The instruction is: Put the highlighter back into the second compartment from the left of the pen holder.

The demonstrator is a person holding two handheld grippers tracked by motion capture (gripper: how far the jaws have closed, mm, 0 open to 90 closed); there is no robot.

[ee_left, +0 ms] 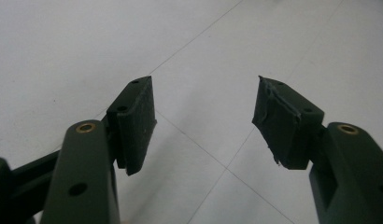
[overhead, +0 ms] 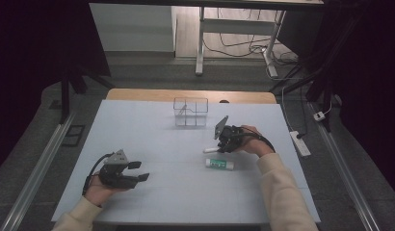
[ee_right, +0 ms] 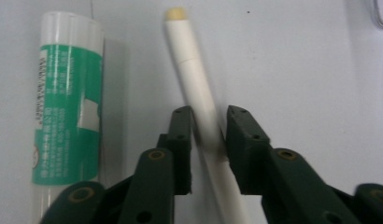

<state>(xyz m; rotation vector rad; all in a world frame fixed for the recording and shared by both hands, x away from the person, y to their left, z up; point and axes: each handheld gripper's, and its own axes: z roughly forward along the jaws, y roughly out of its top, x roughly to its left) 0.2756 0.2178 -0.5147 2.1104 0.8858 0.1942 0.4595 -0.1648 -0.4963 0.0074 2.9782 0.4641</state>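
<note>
A thin white pen [ee_right: 189,60] with a yellowish tip lies on the white table [overhead: 152,130]. My right gripper [ee_right: 209,114] is shut on its barrel, one pad on each side. In the high view the right gripper [overhead: 222,147] is at the table's right middle, and the pen's end [overhead: 210,150] sticks out to its left. A white glue stick with a green label [ee_right: 68,107] lies beside the pen, apart from it, and sits just nearer the person [overhead: 219,163]. My left gripper [overhead: 141,171] rests at the front left, open, with only bare table between its jaws [ee_left: 203,116].
A clear plastic container with compartments [overhead: 190,111] stands at the far middle of the table. Beyond the table are a wooden edge [overhead: 186,95], desk legs and cables on the floor. A power strip [overhead: 300,143] lies on the floor to the right.
</note>
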